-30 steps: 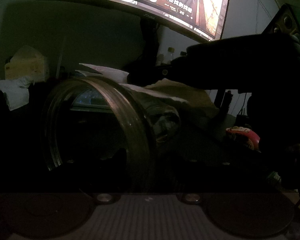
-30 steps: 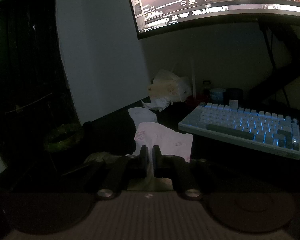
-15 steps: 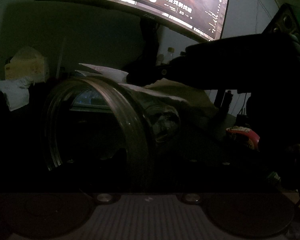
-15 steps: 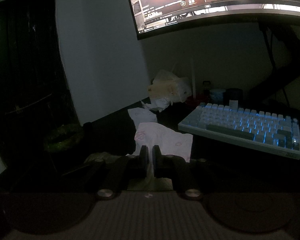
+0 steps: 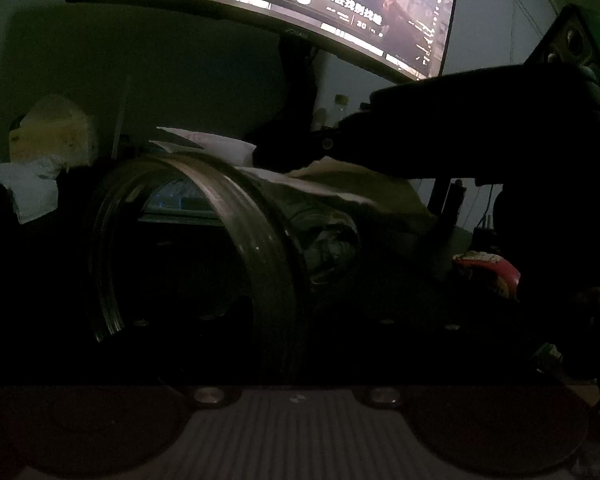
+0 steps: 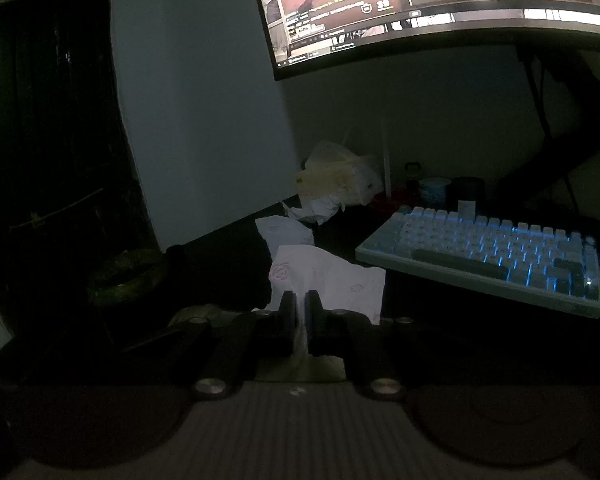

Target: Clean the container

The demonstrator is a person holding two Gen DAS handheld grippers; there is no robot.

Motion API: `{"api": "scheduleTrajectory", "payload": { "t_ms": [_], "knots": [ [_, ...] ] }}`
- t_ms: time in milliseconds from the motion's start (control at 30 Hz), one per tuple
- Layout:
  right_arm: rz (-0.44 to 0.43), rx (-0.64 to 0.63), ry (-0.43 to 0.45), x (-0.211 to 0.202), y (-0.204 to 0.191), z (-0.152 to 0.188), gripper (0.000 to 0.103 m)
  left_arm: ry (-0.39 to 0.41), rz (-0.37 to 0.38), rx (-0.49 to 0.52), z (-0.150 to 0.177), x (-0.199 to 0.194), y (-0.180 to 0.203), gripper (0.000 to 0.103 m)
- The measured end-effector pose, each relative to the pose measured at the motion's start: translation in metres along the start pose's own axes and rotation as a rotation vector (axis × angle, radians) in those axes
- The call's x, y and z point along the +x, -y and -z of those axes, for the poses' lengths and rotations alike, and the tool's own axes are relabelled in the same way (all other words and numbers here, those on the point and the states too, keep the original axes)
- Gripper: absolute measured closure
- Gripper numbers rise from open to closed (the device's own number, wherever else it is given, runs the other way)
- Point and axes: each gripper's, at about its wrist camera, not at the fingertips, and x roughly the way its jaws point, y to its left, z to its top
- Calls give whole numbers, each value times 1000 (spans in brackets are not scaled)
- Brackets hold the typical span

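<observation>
The right gripper (image 6: 299, 312) is pinching a white floral-printed paper tissue (image 6: 332, 280) beside the clear glass jar (image 5: 204, 248). The left gripper's state cannot be told in the dark, though the jar is filling its view. Wiping well likely means bracing the jar and pushing the tissue deep inside.

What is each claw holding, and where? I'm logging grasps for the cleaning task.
Right claw: pinches the tissue at its near edge. Left claw: apparently the glass jar, but its fingers are too dark to tell.

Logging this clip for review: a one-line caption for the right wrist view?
Right tongs shut on a floral tissue over a dark desk, backlit keyboard to the right, monitor above.
</observation>
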Motion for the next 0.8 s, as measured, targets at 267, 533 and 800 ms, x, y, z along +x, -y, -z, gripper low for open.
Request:
{"api": "scheduleTrajectory", "payload": {
  "t_ms": [267,533,800],
  "knots": [
    [-1,-2,-3,1,1,-1,96,8,-29,-21,-1,5,17,58],
    [-11,-8,-7,1,3,-2,96,5,-19,-16,-2,5,16,58],
    [63,12,-38,1,15,-8,96,6,-18,8,-3,6,16,51]
  ]
}}
